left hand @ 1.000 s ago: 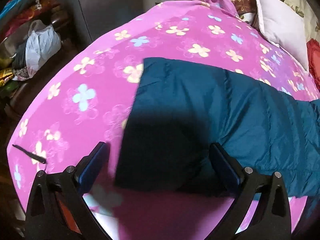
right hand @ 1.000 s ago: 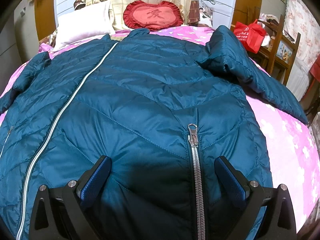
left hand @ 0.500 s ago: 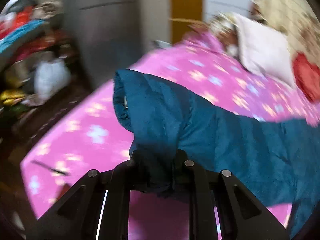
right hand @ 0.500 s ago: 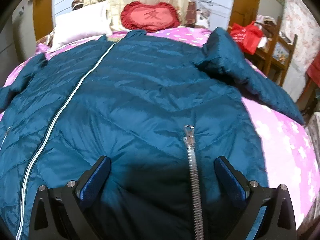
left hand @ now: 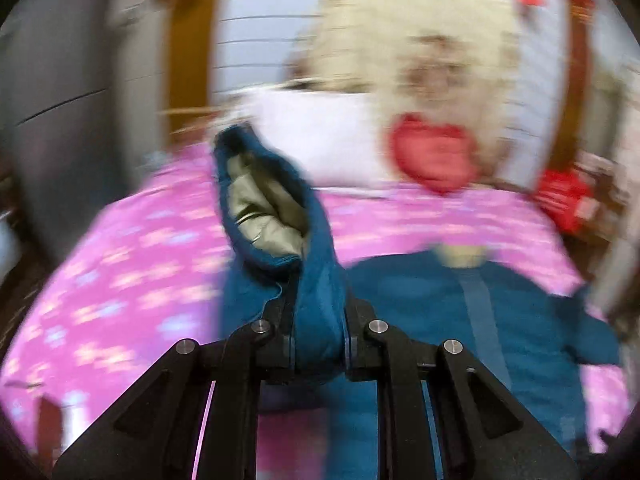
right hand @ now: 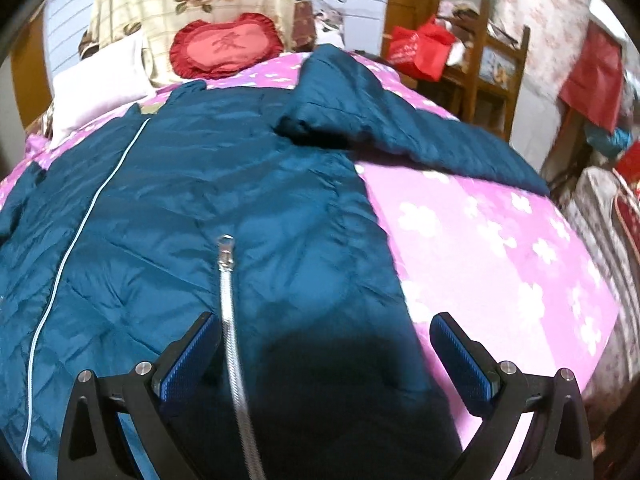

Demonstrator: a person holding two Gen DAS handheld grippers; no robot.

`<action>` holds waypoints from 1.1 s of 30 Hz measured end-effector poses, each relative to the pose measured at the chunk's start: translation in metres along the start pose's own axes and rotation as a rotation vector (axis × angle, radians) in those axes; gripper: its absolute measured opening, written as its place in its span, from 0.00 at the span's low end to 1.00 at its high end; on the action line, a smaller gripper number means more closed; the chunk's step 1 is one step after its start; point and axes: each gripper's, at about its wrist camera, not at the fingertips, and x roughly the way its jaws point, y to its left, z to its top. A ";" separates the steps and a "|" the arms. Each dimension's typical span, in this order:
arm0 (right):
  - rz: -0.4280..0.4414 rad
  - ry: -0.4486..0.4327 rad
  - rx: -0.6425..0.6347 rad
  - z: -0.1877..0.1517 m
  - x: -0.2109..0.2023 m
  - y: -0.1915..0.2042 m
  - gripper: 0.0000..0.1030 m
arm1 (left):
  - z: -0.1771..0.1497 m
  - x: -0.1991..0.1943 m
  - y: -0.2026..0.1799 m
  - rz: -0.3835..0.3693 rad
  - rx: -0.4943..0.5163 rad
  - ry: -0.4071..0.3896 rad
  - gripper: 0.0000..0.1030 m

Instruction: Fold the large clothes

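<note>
Folding stands at an early stage. The teal jacket [right hand: 208, 184] lies spread, front up, on the pink bedspread [right hand: 500, 248], directly ahead of and beneath the right gripper [right hand: 325, 356], its far sleeve [right hand: 400, 128] thrown out ahead and to the right, unfolded. The left gripper [left hand: 319, 346] is pressed together on the other sleeve [left hand: 276, 216], lifted clear of the bed, cuff lining showing just ahead of the fingers. That view is badly blurred; the sleeve is probably being carried across the body. The right gripper hovers low, spread wide, holding nothing, zipper [right hand: 229, 280] beside its left finger. Both sleeve folds and the body fold remain.
</note>
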 end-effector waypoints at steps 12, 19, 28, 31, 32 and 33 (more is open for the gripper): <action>-0.149 -0.194 0.029 -0.002 -0.053 -0.047 1.00 | -0.056 0.087 -0.310 -0.434 0.190 0.184 0.14; -0.124 -0.149 0.068 -0.006 -0.054 -0.079 1.00 | -0.108 0.164 -0.340 -0.495 0.047 0.342 0.14; -0.113 -0.114 0.101 -0.009 -0.048 -0.093 1.00 | -0.132 0.172 -0.343 -0.497 0.003 0.406 0.21; -0.116 -0.122 0.102 -0.009 -0.048 -0.091 1.00 | -0.121 0.157 -0.311 -0.443 0.032 0.344 0.43; -0.113 -0.125 0.100 -0.009 -0.048 -0.089 1.00 | -0.116 0.151 -0.295 -0.412 0.039 0.309 0.51; -0.110 -0.129 0.099 -0.009 -0.048 -0.087 1.00 | -0.111 0.145 -0.277 -0.382 0.044 0.277 0.52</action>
